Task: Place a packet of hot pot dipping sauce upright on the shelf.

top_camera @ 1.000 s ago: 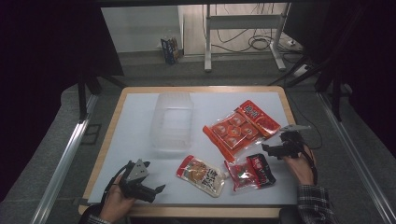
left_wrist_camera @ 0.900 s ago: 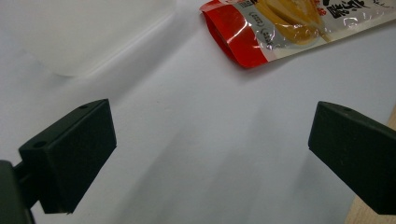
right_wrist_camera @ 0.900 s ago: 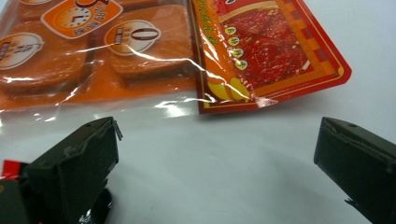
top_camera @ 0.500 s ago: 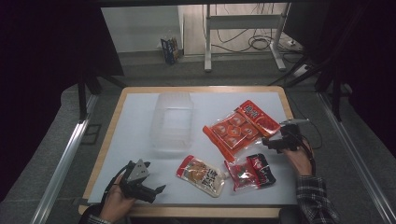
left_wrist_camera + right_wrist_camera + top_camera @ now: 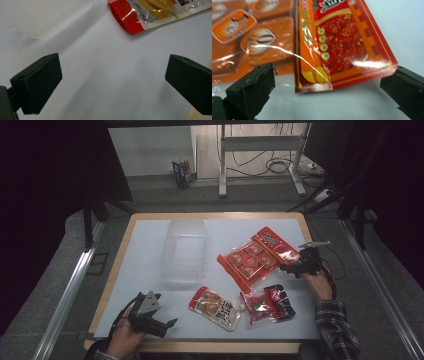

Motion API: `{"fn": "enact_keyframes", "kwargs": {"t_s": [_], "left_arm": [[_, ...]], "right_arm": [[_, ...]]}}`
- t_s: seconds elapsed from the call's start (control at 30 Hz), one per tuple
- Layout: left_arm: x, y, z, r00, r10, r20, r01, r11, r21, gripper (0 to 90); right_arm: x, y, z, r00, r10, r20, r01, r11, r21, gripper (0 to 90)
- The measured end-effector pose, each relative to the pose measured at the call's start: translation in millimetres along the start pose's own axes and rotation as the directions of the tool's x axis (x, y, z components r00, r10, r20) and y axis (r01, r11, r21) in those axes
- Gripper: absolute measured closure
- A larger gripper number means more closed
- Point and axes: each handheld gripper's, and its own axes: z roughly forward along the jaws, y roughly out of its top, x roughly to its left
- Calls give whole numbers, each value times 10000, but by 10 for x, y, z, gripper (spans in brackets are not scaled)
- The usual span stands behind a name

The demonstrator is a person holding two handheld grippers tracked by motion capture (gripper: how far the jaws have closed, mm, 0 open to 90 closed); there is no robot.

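Your right gripper (image 5: 291, 268) has jaws spread wide, nothing betw. them yet; the flat red-orange foil snack bag (image 5: 342, 42) lies on the white table (image 5: 140, 250), its lower edge just ahead. I judge you want that edge: go low, centre it, close slowly. Left gripper (image 5: 162, 325) rests spread, empty.

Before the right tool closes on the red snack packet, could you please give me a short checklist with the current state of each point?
1. Right tool open: ok.
2. Red packet edge lies between its jaws: ok.
3. Jaws clear of the orange packet: cannot tell; the left jaw sits close beside it.
4. Red packet free of other items: not ok; it overlaps the orange packet.
5. Left tool open, holding nothing, away from the packets: ok.
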Motion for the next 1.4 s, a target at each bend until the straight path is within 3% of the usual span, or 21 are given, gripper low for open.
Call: {"fn": "enact_keyframes", "kwargs": {"t_s": [0.27, 0.33, 0.6, 0.73, 1.03, 1.1, 1.2, 1.23, 1.33, 1.4], "left_arm": [[-3, -1, 4, 10000, 38, 17, -38, 10000, 44, 8], [-6, 0, 5, 10000, 65, 17, -65, 10000, 66, 8], [-12, 0, 11, 9999, 123, 26, -123, 9999, 122, 8], [-15, 1, 16, 9999, 151, 34, -151, 9998, 144, 8], [-18, 2, 22, 9998, 174, 42, -175, 9997, 182, 9], [-19, 2, 22, 9998, 178, 44, -178, 9997, 181, 9], [-20, 2, 22, 9998, 201, 55, -202, 9996, 193, 9], [-22, 1, 23, 9998, 206, 65, -207, 9996, 200, 10], [-32, 6, 29, 9996, 273, 63, -274, 9994, 233, 9], [-35, 10, 30, 9995, 308, 80, -310, 9993, 232, 10]], "right_arm": [[148, 143, -31, 9989, -396, -265, 395, 9992, -42, 3], [189, 176, -41, 9969, -776, -147, 777, 9970, 36, 24], [225, 326, -31, 9836, -1730, 507, 1702, 9839, 539, 290], [167, 399, 9, 9827, -1773, 529, 1734, 9823, 707, 394], [52, 541, 137, 9861, -1645, 248, 1617, 9829, 884, 485], [33, 568, 136, 9893, -1456, 41, 1448, 9857, 857, 540], [36, 579, 107, 9896, -1280, -661, 1331, 9880, 786, 617], [48, 578, 108, 9881, -1274, -862, 1346, 9874, 837, 616], [105, 597, 159, 9821, -1777, -618, 1838, 9764, 1133, 577], [106, 639, 222, 9826, -1786, -515, 1836, 9758, 1186, 546]]}}
